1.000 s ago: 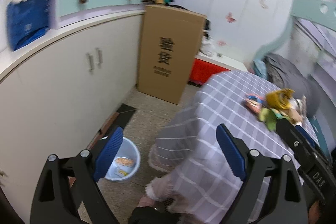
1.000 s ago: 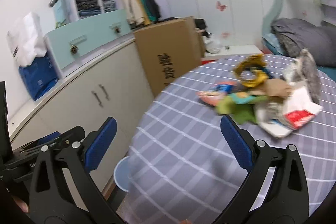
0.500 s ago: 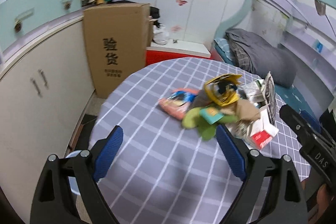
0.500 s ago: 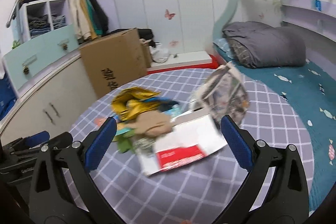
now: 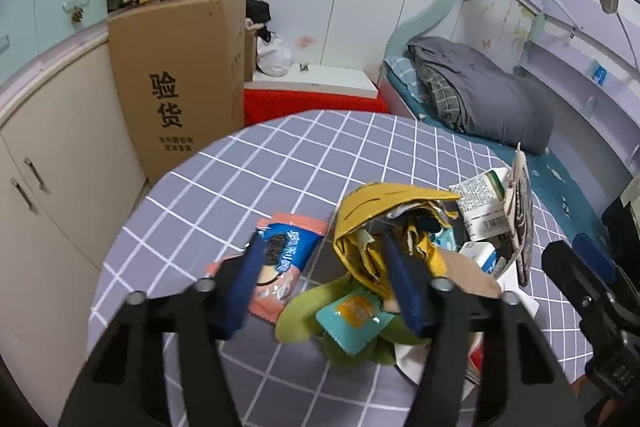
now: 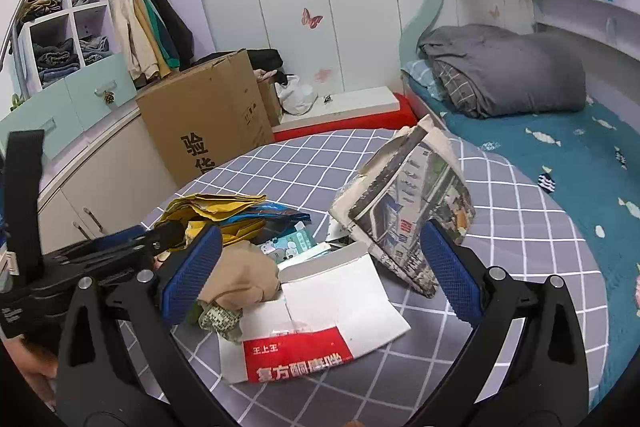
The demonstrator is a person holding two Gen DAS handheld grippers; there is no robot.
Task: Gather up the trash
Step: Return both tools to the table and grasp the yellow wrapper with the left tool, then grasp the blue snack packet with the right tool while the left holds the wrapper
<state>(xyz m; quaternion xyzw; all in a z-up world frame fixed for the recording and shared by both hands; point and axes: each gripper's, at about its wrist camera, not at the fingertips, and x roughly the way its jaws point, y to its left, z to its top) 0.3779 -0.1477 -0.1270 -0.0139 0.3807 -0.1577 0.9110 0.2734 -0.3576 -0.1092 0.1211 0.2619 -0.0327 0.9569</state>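
A heap of trash lies on the round table's checked cloth (image 5: 248,179). It holds a crumpled yellow wrapper (image 5: 384,207), a pink and blue snack packet (image 5: 284,251), a green wrapper (image 5: 300,315), a teal sachet (image 5: 352,311) and a white carton (image 5: 480,203). My left gripper (image 5: 326,271) is over the heap's left side. Its jaws are closing, with the yellow wrapper's lower edge and the green wrapper between them; no pad visibly presses. My right gripper (image 6: 320,267) is open above a flattened white and red box (image 6: 320,327), next to a newspaper-print bag (image 6: 412,211) and a tan wad (image 6: 240,283).
A tall cardboard box (image 5: 180,83) stands behind the table against white cabinets (image 5: 52,163). A bed with a grey quilt (image 6: 504,71) runs along the right. A red-sided platform (image 5: 312,99) lies beyond the table. A person's hand (image 6: 28,363) holds the left gripper's handle.
Both views swung right, from the cabinets and the floor basin to the table. The trash heap now sits close under both grippers. The left jaws have narrowed; the right jaws stay wide.
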